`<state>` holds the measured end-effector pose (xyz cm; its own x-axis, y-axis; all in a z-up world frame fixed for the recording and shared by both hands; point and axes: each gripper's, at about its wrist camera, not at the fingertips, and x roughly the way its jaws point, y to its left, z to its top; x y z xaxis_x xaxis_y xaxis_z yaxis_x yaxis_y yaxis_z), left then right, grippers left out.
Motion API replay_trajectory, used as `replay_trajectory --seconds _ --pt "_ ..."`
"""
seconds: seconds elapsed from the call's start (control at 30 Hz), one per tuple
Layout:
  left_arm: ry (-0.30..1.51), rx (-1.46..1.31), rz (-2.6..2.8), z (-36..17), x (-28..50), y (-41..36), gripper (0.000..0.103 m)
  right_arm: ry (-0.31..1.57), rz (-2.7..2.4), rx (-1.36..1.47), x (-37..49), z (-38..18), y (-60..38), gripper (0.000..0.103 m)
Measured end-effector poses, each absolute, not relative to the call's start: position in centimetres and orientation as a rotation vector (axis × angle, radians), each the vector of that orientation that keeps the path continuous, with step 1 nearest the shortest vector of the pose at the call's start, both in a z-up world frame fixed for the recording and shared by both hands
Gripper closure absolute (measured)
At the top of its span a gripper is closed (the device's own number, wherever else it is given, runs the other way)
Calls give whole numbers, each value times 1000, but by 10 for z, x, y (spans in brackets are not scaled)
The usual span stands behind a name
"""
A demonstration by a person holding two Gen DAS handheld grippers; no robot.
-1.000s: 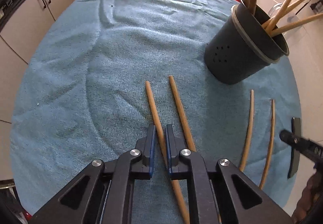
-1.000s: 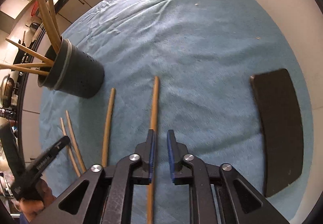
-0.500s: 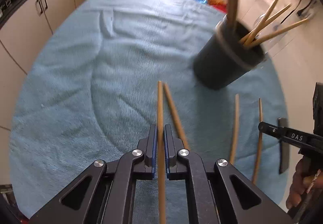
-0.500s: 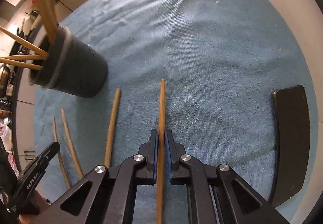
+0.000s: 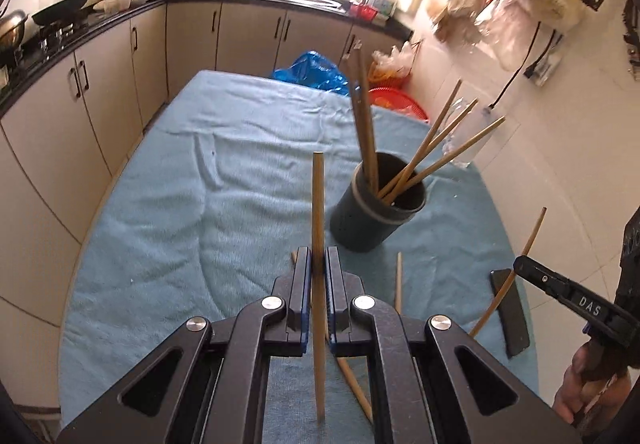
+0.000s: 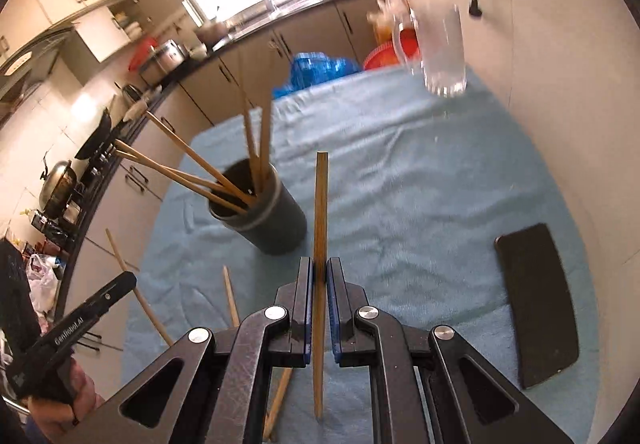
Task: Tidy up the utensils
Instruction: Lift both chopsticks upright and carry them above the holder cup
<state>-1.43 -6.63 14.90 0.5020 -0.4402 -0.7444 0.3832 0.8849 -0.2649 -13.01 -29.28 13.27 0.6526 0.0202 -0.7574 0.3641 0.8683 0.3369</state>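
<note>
My left gripper [image 5: 318, 264] is shut on a wooden chopstick [image 5: 317, 203], held clear above the blue towel [image 5: 160, 244]. My right gripper [image 6: 318, 272] is shut on another chopstick [image 6: 321, 203], also lifted. A dark round holder [image 5: 372, 219] [image 6: 276, 224] stands just beyond both grippers, with several chopsticks leaning in it. In the left wrist view the right gripper [image 5: 520, 264] shows at the right edge with its stick [image 5: 528, 240]. In the right wrist view the left gripper [image 6: 128, 278] shows at the lower left. Two loose chopsticks [image 5: 398, 280] [image 5: 354, 384] lie on the towel.
A black phone [image 6: 540, 300] [image 5: 514, 312] lies flat on the towel to the right. A clear glass [image 6: 442, 55] stands at the far right corner by the wall. Kitchen cabinets [image 5: 80, 91] line the left side, and a blue bag [image 5: 308, 69] lies past the table's far end.
Both grippers rose off the towel and tilted up, each carrying a chopstick. The right jaws, apart a second ago, closed on their stick. More of the kitchen is in view.
</note>
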Motion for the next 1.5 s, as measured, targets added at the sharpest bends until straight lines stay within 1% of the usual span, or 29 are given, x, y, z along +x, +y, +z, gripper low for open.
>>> replay_trajectory --seconds 0.23,0.8,1.5 --pt "882 -68 -509 161 -18 -60 97 804 -211 477 -134 144 -280 96" --pt "844 -78 -501 176 -17 -57 97 723 -225 501 -137 170 -296 96" --pt "719 -98 -570 246 -1 -80 97 625 -193 579 -129 219 -325 96"
